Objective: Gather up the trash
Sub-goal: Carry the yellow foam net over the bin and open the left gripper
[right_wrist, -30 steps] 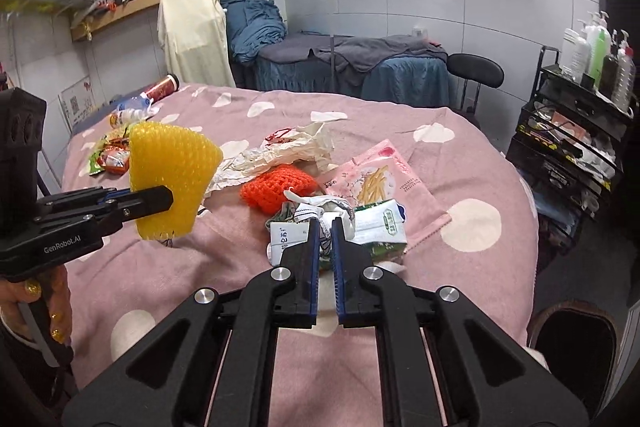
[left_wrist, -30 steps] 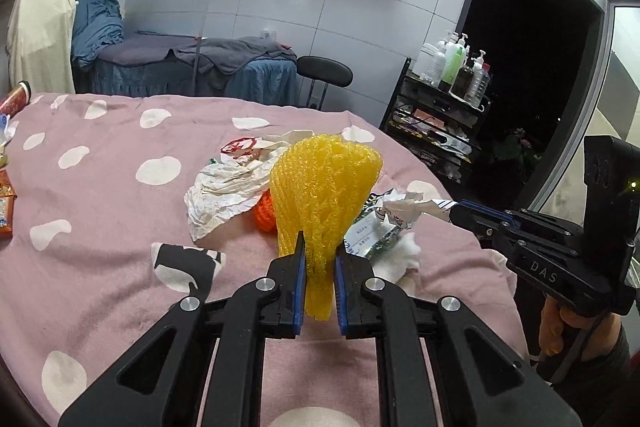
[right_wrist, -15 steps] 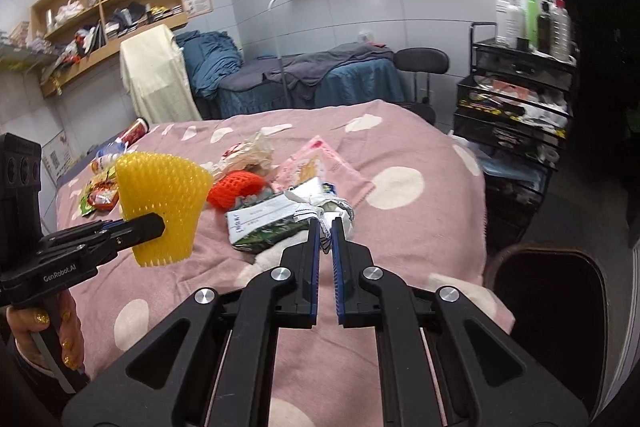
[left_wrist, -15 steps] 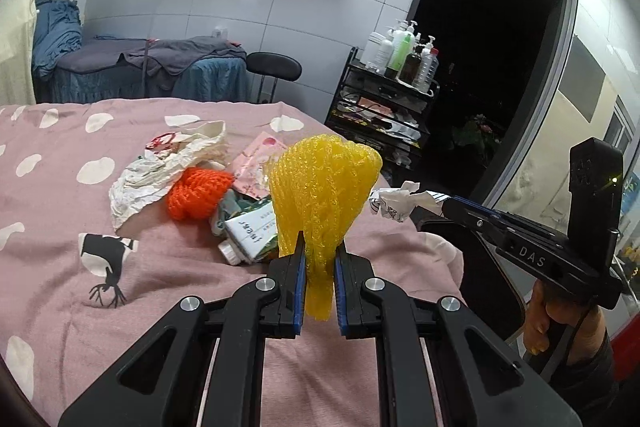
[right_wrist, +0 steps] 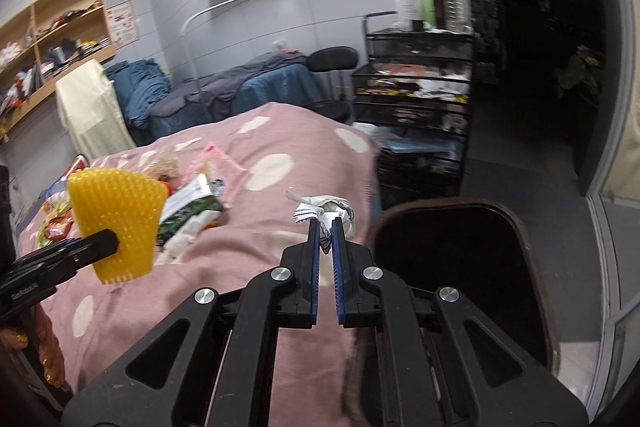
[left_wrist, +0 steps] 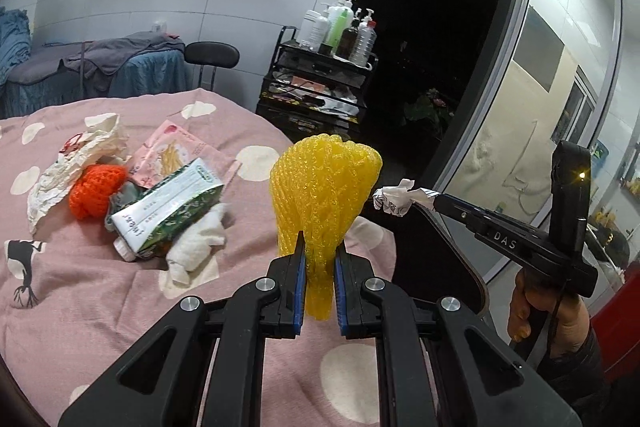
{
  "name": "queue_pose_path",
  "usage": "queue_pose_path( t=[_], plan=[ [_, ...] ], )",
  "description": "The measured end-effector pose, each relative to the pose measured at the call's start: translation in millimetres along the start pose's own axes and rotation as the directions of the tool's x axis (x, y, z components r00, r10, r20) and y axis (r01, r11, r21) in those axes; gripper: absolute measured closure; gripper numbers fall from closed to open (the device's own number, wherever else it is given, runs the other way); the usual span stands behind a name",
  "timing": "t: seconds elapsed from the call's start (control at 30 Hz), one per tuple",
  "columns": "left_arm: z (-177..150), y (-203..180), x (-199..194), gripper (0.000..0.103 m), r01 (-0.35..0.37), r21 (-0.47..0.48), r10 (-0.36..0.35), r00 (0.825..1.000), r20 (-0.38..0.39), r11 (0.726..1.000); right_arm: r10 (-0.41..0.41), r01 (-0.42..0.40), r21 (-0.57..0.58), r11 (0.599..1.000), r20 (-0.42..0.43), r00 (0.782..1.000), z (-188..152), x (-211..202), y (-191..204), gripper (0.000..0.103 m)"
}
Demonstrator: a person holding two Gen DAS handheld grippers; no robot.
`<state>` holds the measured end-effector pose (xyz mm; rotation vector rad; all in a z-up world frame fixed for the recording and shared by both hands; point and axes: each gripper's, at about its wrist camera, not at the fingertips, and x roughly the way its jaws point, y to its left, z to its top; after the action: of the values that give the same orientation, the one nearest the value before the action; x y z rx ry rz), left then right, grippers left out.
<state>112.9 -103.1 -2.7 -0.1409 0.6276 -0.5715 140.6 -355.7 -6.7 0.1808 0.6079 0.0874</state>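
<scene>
My left gripper [left_wrist: 319, 247] is shut on a yellow foam fruit net [left_wrist: 324, 187], held up above the pink spotted bedspread [left_wrist: 80, 287]. My right gripper [right_wrist: 326, 223] is shut on a crumpled white paper scrap [right_wrist: 324, 207], near the bed's right edge. The same scrap [left_wrist: 394, 197] shows in the left wrist view at the right gripper's tip, and the yellow net [right_wrist: 116, 215] shows at the left of the right wrist view. A dark bin [right_wrist: 452, 251] stands open on the floor beside the bed, just right of the held scrap.
More trash lies on the bed: a green and white packet [left_wrist: 168, 211], an orange net [left_wrist: 96, 189], a pink wrapper [left_wrist: 172, 151], crumpled white paper [left_wrist: 72, 167] and a white tissue [left_wrist: 196, 251]. A black trolley [left_wrist: 320, 91] with bottles stands behind, by a dark doorway.
Both grippers have swung right, off the trash pile toward the bed's edge. The dark bin has come into view. Each keeps its hold on its piece.
</scene>
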Motion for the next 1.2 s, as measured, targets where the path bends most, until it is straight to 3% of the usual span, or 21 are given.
queue_pose_path(
  t=[0.27,0.63,0.67,0.73,0.8,0.97,1.03,1.2],
  plan=[
    [-1.3,-41.7,28.3,0.091,0.077,0.086,-0.073,0.996,-0.057,0.993,-0.129,0.139,0.097,0.985,-0.107,0.986,-30.6,20.4,-51.9,0.096],
    [-12.2,-79.0,67.4,0.091,0.153,0.133,-0.13,0.978,-0.164,0.979,-0.176,0.212,0.155,0.965,-0.217,0.96,-65.4,53.4,-86.6,0.094],
    [-13.1,-81.2,69.8,0.091,0.159,0.133,-0.135,0.976,-0.172,0.978,-0.182,0.22,0.156,0.963,-0.224,0.958,-68.2,55.3,-88.4,0.091],
    [-14.1,-84.9,75.4,0.091,0.175,0.129,-0.149,0.97,-0.192,0.976,-0.188,0.23,0.167,0.959,-0.231,0.955,-73.4,56.8,-92.6,0.075],
    [-15.6,-88.9,80.9,0.091,0.187,0.128,-0.158,0.965,-0.211,0.974,-0.197,0.24,0.188,0.952,-0.221,0.955,-76.9,53.1,-96.4,0.042],
    [-18.8,-99.3,93.8,0.091,0.207,0.135,-0.168,0.953,-0.253,0.969,-0.24,0.279,0.221,0.935,-0.186,0.953,-75.6,41.0,-106.5,0.037],
    [-19.6,-104.5,99.0,0.091,0.212,0.144,-0.169,0.949,-0.266,0.967,-0.267,0.301,0.242,0.922,-0.164,0.95,-71.6,33.2,-112.1,0.029],
    [-20.3,-115.8,114.1,0.091,0.231,0.152,-0.176,0.935,-0.308,0.961,-0.339,0.359,0.295,0.885,-0.118,0.933,-62.4,12.9,-124.1,0.021]
  ],
)
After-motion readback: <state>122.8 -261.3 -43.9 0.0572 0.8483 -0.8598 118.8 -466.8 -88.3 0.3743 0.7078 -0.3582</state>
